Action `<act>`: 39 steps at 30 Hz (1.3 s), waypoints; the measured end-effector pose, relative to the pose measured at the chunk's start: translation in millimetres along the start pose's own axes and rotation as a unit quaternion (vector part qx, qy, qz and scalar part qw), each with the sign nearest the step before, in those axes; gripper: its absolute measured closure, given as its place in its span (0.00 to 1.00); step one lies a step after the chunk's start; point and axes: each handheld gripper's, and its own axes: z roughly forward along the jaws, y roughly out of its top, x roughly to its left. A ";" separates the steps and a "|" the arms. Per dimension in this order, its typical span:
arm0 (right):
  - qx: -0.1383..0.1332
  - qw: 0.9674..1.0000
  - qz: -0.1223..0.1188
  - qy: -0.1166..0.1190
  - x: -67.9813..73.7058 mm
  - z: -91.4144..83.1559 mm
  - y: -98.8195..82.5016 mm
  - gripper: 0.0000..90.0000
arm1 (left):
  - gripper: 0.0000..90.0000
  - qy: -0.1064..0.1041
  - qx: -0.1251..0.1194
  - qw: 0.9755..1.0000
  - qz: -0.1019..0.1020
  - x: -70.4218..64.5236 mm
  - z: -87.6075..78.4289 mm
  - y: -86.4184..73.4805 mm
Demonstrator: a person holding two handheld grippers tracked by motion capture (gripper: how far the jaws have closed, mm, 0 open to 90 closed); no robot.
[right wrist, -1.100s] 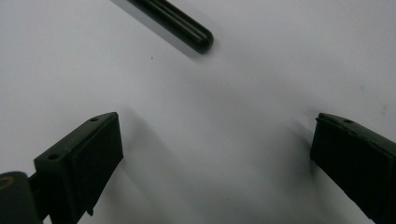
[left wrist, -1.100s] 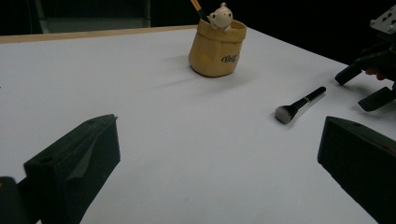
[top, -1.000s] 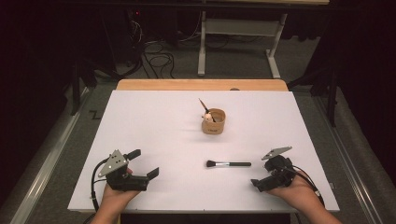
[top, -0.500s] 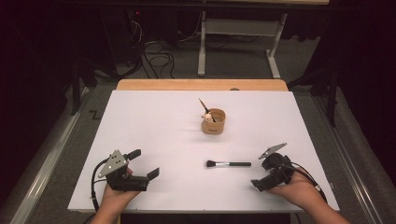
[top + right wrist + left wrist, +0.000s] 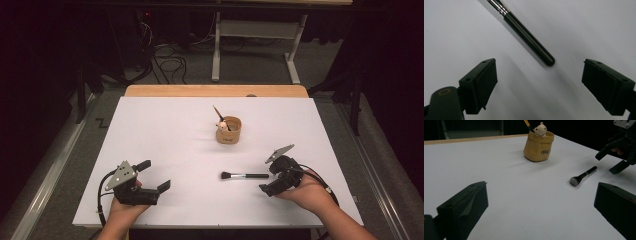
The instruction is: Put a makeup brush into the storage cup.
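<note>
Both forearms come in from the near edge. The left gripper sits low on the left — its fingers spread wide, nothing between them. The right gripper, cupped in the right hand, points leftward; its fingers have just been closing a little yet stand wide apart — empty.
</note>
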 end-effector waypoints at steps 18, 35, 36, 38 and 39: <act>-0.010 0.999 -0.037 0.022 11.1 14.7 25.4 0.36 | 0.00 0.000 0.000 1.000 -0.001 0.2 -0.6 -0.1; -0.006 0.998 -0.063 0.027 15.4 24.1 37.5 0.51 | 0.00 0.002 -0.003 1.000 -0.001 0.8 -2.2 0.2; -0.004 0.998 -0.062 0.026 13.7 23.2 36.8 0.52 | 0.00 0.002 -0.002 1.000 -0.001 0.9 -2.2 0.1; -0.006 0.998 -0.057 0.026 10.8 21.9 35.8 0.53 | 0.00 0.003 -0.001 1.000 -0.002 1.1 -2.0 0.0; -0.007 0.998 -0.057 0.026 10.2 21.4 35.7 0.54 | 0.00 0.003 -0.002 1.000 -0.002 0.9 -1.9 0.0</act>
